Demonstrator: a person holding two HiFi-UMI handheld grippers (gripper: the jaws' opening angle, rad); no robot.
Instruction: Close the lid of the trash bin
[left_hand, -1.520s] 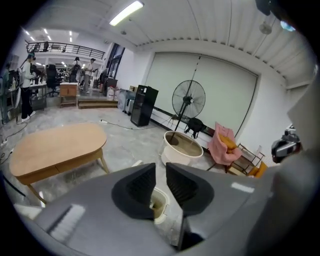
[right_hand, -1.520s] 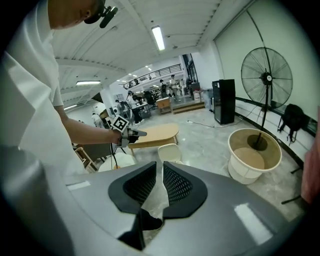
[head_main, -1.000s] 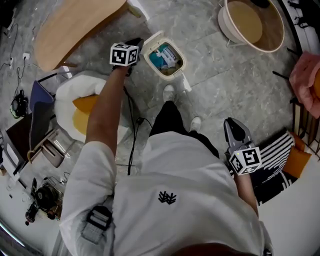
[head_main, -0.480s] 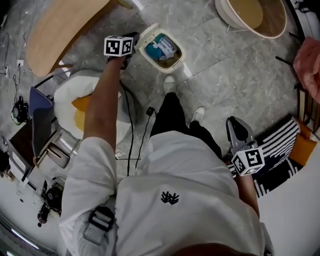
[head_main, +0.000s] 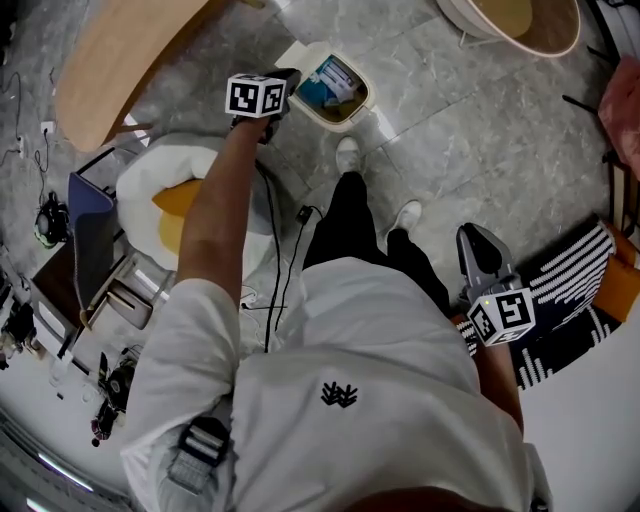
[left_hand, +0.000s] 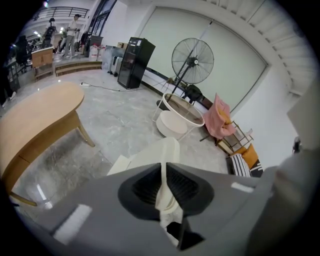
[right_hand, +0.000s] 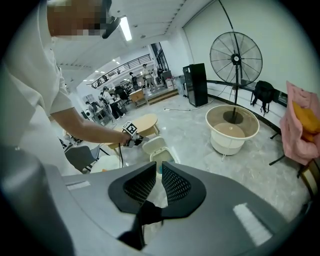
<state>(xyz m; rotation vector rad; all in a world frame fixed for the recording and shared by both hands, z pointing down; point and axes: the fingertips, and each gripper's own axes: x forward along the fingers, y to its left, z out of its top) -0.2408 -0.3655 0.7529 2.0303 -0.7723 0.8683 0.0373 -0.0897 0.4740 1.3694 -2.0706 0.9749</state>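
Two grippers: left gripper (head_main: 283, 78) reaches the bin (head_main: 345, 116) on the floor, and only its own view shows its fingers clamped on the cream lid (left_hand: 167, 150), seen edge-on. Right gripper (head_main: 478, 250) hangs beside the person, fingers narrow and empty. Its view shows the bin open.

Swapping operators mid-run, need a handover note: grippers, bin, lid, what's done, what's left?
Left gripper: shut on the edge of the lid, arm stretched out to the bin.
Right gripper: shut, empty, held at the person's side.
Trash bin: on the floor ahead of the feet, open, rubbish visible inside.
Done: lid gripped.
Left: swing it down over the opening, then release.
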